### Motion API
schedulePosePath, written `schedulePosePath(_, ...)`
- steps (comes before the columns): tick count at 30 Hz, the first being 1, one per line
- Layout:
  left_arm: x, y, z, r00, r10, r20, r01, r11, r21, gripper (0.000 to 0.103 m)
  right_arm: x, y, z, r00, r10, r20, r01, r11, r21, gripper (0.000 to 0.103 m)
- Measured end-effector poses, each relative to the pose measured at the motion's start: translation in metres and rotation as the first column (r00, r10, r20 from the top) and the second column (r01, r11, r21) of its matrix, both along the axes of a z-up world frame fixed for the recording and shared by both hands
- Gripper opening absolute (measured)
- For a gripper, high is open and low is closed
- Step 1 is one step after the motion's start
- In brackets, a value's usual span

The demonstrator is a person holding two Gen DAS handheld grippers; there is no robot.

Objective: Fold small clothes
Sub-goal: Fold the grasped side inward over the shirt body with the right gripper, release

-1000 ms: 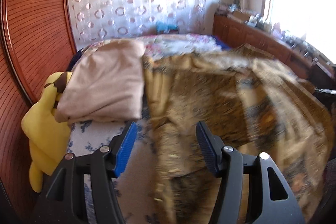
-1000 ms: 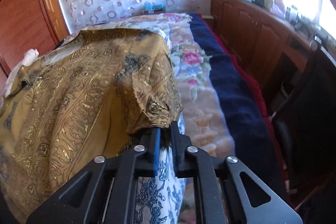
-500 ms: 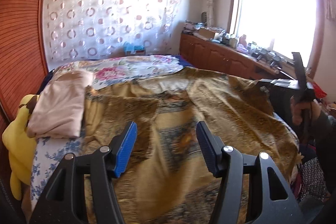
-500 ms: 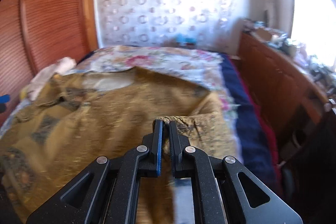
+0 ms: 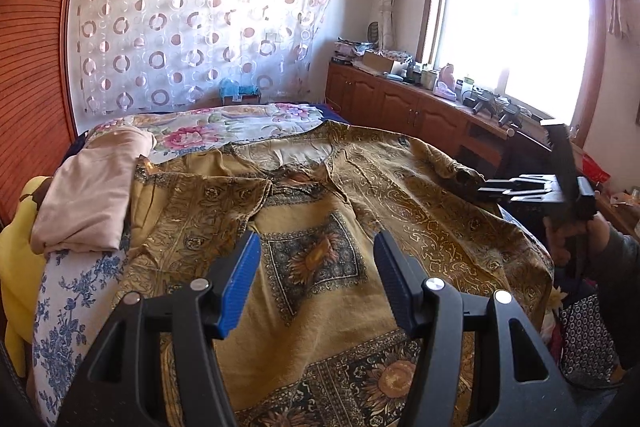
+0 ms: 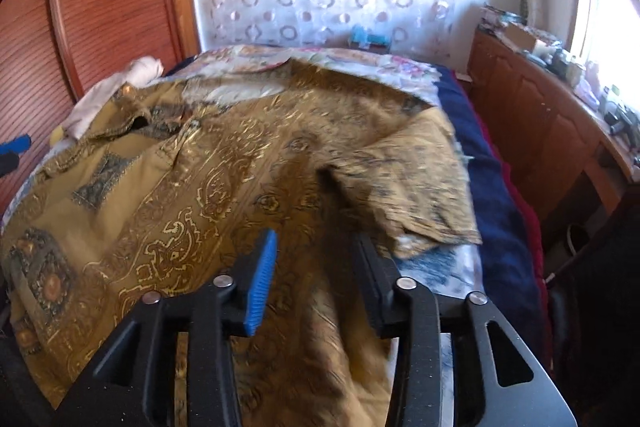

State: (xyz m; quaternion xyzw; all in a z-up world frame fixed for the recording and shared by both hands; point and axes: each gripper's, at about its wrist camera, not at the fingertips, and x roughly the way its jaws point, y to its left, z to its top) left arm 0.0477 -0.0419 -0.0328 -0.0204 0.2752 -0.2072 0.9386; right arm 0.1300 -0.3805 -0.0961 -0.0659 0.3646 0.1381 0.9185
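The bed [image 5: 72, 307] carries the gold shirt [image 5: 320, 267], spread flat across it, its right sleeve [image 6: 420, 187] folded inward. A folded pink cloth [image 5: 92, 195] lies at the far left. My left tongs [image 5: 316, 279] and right tongs [image 6: 316, 279] hover over the shirt, both spread, gripping nothing.

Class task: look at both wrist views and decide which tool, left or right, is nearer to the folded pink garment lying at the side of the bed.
Left. The left tool hovers open just beside the pink garment; the right tool is open across the gold shirt.
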Motion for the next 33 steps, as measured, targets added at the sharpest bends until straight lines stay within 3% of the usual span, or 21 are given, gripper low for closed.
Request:
schedulePosePath(8,-0.006,-0.007,-0.003,1.0,-0.008,0.001,0.008,1.0,0.009,0.059,-0.001,-0.046,0.01,0.99,-0.139,0.038,0.139,0.99,-0.018,0.054)
schedulePosePath(17,-0.005,-0.011,-0.01,1.0,-0.01,-0.017,0.01,1.0,0.013,0.059,0.051,-0.063,-0.033,0.979,-0.188,-0.081,0.179,0.978,-0.11,0.054)
schedulePosePath(23,-0.005,-0.011,-0.011,1.0,-0.006,-0.023,0.006,1.0,0.009,0.059,0.078,-0.077,-0.034,0.974,-0.201,-0.102,0.194,0.978,-0.079,0.054)
schedulePosePath(25,-0.006,-0.011,-0.012,1.0,-0.005,-0.025,0.005,1.0,0.011,0.059,0.084,-0.082,-0.034,0.972,-0.209,-0.111,0.203,0.977,-0.066,0.048)
schedulePosePath(27,-0.006,-0.01,-0.013,1.0,-0.005,-0.027,0.005,1.0,0.01,0.059,0.085,-0.081,-0.031,0.976,-0.193,-0.106,0.187,0.981,-0.058,0.021)
schedulePosePath(29,-0.006,-0.01,-0.014,1.0,-0.004,-0.03,0.004,1.0,0.009,0.059,0.085,-0.079,-0.029,0.978,-0.19,-0.084,0.183,0.98,-0.084,0.01)
schedulePosePath(33,-0.006,-0.01,-0.015,1.0,-0.004,-0.031,0.004,1.0,0.007,0.059,0.087,-0.07,-0.017,0.983,-0.18,-0.033,0.175,0.977,-0.123,0.006)
